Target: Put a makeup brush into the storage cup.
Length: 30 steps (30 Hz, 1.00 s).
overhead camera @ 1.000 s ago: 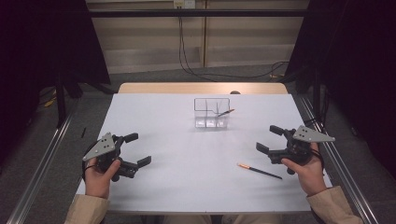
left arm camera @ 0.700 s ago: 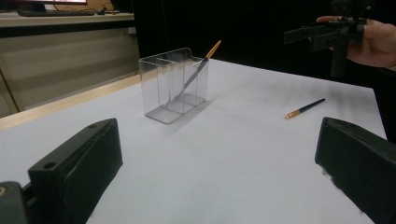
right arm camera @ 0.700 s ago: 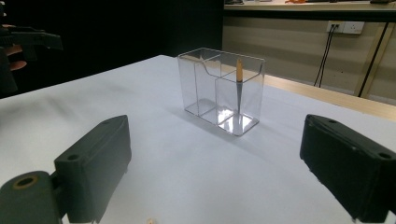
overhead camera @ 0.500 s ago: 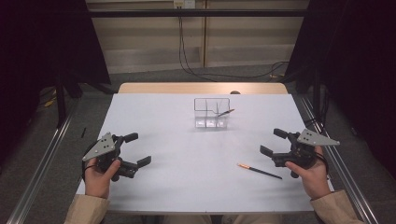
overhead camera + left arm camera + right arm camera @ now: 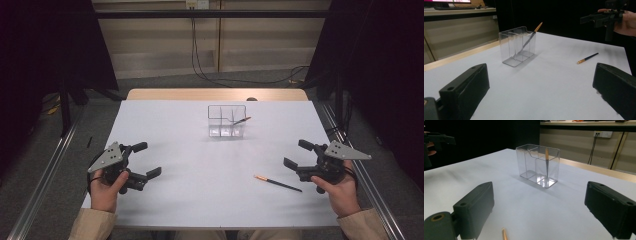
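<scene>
A clear plastic organizer (image 5: 227, 120) (image 5: 517, 45) (image 5: 538, 165) with compartments stands on the white table (image 5: 200, 155) toward the back. One brush (image 5: 241, 120) (image 5: 530, 37) (image 5: 547, 159) leans inside its right compartment. A second brush (image 5: 277, 183) (image 5: 587, 58) (image 5: 504, 234), dark with an orange end, lies flat at the front right. My left gripper (image 5: 145, 160) (image 5: 541, 92) is open and empty at the front left. My right gripper (image 5: 298, 154) (image 5: 539, 207) is open and empty at the front right, just right of the lying brush.
A wooden strip (image 5: 217, 94) borders the table's far edge. Metal rails (image 5: 47, 170) run along both sides. Cables (image 5: 205, 55) hang at the back wall. In the left gripper view the other hand and its gripper (image 5: 609, 18) show at the upper right.
My right gripper has drifted a little to the right and nearer the front edge. The left gripper, the organizer and both brushes have stayed put.
</scene>
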Motion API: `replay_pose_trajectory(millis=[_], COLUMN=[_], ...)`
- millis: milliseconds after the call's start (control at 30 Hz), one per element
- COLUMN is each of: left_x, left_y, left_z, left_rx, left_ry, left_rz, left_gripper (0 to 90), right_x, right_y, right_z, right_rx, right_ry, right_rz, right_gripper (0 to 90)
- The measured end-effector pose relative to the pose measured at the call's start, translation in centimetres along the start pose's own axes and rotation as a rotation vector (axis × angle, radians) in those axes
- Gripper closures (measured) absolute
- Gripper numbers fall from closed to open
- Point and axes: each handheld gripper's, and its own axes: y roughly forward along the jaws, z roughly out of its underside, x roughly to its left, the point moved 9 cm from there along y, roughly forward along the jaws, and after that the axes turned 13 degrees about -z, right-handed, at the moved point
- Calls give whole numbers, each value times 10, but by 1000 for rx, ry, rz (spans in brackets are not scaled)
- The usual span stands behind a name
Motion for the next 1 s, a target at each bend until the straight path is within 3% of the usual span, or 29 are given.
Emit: replay_pose_trajectory(millis=[667,1000], left_x=[0,0], left_y=[-1,-1], left_z=[0,0], left_rx=[-1,-1], left_ry=[0,-1], left_rz=[1,-1], left_gripper=[5,5], right_x=[-1,1], right_y=[-1,5], right_z=[0,1], right_rx=[-3,34], right_ry=[12,11], right_rz=[-1,-17], right_gripper=[82,82])
